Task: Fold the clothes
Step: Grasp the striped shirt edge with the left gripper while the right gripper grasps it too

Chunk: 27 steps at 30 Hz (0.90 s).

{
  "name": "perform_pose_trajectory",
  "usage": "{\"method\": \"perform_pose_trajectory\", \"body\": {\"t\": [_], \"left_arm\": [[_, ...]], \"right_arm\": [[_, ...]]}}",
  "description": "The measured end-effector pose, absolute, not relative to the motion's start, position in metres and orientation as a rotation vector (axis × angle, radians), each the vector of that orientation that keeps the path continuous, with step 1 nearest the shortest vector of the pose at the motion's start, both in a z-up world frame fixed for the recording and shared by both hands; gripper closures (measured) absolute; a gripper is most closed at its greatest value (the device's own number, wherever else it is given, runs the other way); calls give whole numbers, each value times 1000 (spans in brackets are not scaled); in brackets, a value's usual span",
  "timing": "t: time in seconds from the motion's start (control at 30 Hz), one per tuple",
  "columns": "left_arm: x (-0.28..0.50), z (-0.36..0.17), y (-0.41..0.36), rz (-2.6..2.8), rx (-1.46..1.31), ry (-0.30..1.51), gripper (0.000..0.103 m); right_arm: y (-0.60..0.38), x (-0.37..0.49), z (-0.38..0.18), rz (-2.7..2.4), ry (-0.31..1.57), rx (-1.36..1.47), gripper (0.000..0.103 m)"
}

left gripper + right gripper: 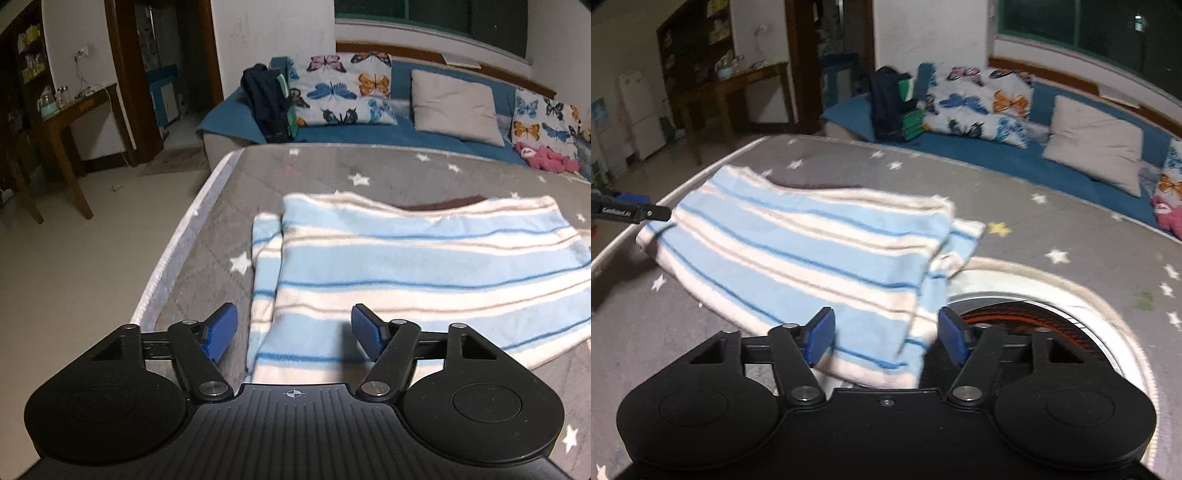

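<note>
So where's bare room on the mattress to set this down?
Free: the grey strip between the striped garment and the sofa, and between the garment's left side and the mattress edge. Crowded: right of the garment, by the round device.

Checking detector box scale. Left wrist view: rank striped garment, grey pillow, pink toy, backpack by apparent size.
1. Striped garment, nearest the camera, so inflated.
2. Grey pillow.
3. Backpack, close to the pillow; order unsure.
4. Pink toy.

The striped garment (424, 266) was soft, fuzzy fleece cloth; the bed cover (317, 166) looked a matt quilted fabric. Each tool (885, 338) was matt black plastic with shiny metal pivots.
</note>
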<state>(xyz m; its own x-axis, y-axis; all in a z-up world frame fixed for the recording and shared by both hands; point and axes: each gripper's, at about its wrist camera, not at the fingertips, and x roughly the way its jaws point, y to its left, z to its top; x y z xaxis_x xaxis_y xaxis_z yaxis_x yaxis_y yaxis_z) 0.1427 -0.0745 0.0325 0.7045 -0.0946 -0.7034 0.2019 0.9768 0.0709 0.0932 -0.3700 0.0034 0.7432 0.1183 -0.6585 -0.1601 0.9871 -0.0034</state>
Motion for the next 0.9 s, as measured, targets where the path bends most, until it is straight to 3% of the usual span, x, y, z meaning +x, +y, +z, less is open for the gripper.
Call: {"method": "perform_pose_trajectory", "body": {"t": [0.03,0.07,0.13,0.2,0.27,0.37,0.9], "left_arm": [[144,29,-74,-168,143,782,49],[144,27,-72,-177,131,790,61],[144,22,-70,-193,110,801,69],[139,25,-68,-196,114,790,86],[134,29,-65,-203,118,780,91],[123,33,-56,-226,83,777,94],[-45,45,-15,-457,164,836,96]], "right_arm": [[-367,96,0,158,724,-66,49],[-366,96,-2,159,726,-68,57],[-367,93,-6,171,738,-76,63],[-365,89,-5,173,735,-84,77],[-363,85,-4,175,733,-93,86],[-366,76,0,195,721,-85,93],[-337,-79,11,368,792,-177,94]]}}
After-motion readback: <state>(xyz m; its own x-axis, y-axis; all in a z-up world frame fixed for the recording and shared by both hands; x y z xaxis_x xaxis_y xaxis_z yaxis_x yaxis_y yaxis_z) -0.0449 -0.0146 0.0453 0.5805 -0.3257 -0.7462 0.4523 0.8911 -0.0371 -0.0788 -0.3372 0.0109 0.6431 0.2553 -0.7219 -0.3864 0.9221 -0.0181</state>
